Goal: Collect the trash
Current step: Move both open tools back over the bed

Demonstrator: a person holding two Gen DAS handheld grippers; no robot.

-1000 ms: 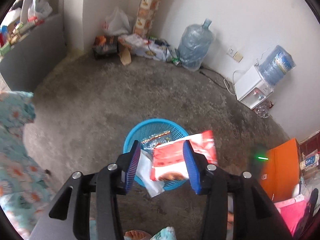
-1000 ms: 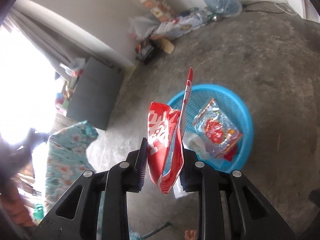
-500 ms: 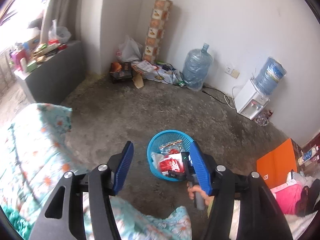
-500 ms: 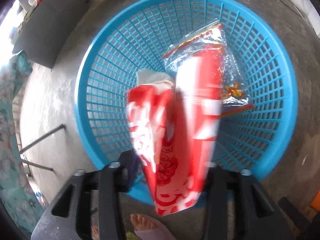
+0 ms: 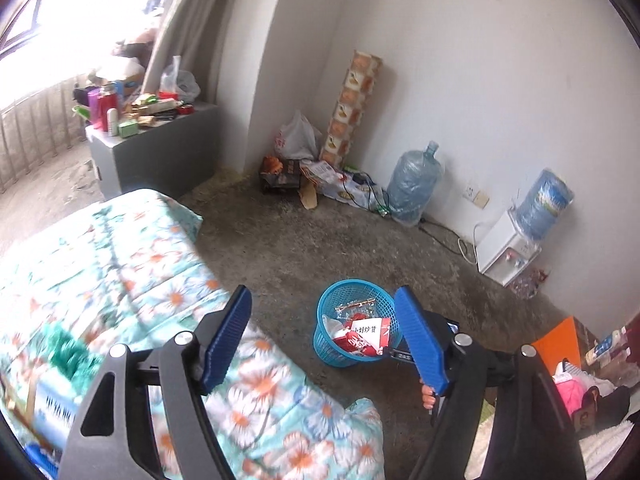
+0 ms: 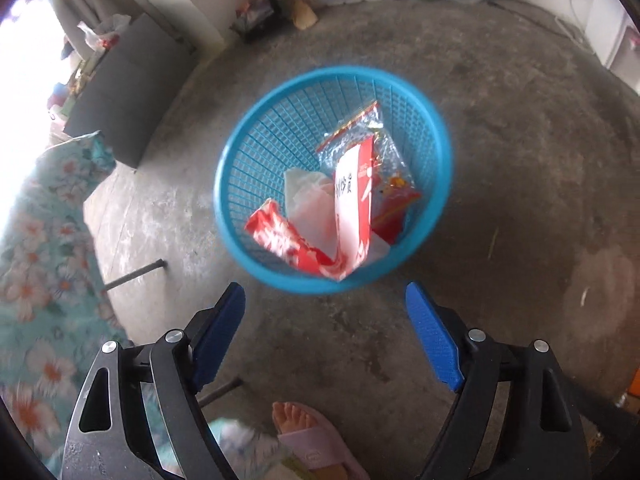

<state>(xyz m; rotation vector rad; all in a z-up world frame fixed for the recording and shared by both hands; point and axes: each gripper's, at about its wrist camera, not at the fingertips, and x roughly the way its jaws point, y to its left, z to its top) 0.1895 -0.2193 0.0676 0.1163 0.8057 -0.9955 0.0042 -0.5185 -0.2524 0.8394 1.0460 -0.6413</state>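
A blue mesh basket (image 6: pixel 240 168) stands on the concrete floor and holds red and white snack wrappers (image 6: pixel 352 200), a clear bag and white tissue. My right gripper (image 6: pixel 326 332) hangs just above and in front of the basket, its jaws opening wide with nothing between them. My left gripper (image 5: pixel 324 340) is raised higher and farther back, over the edge of a floral bed cover (image 5: pixel 120 272). Its jaws are also opening and hold nothing. The basket (image 5: pixel 326 314) shows small between the left fingers (image 5: pixel 420 344), with the right gripper's body behind the right finger.
A grey cabinet (image 5: pixel 168 156) crowded with bottles stands by the window. Bags, boxes and a water jug (image 5: pixel 414 184) line the far wall, with a water dispenser (image 5: pixel 504 252) at the right. A sandalled foot (image 6: pixel 312 436) is below the right gripper. An orange box (image 5: pixel 560 344) sits at right.
Both grippers let go of their red wrappers, which now lie in the basket, and both opened wide. The left gripper rose and pulled back over the bed; the right one dipped to the basket and drew back.
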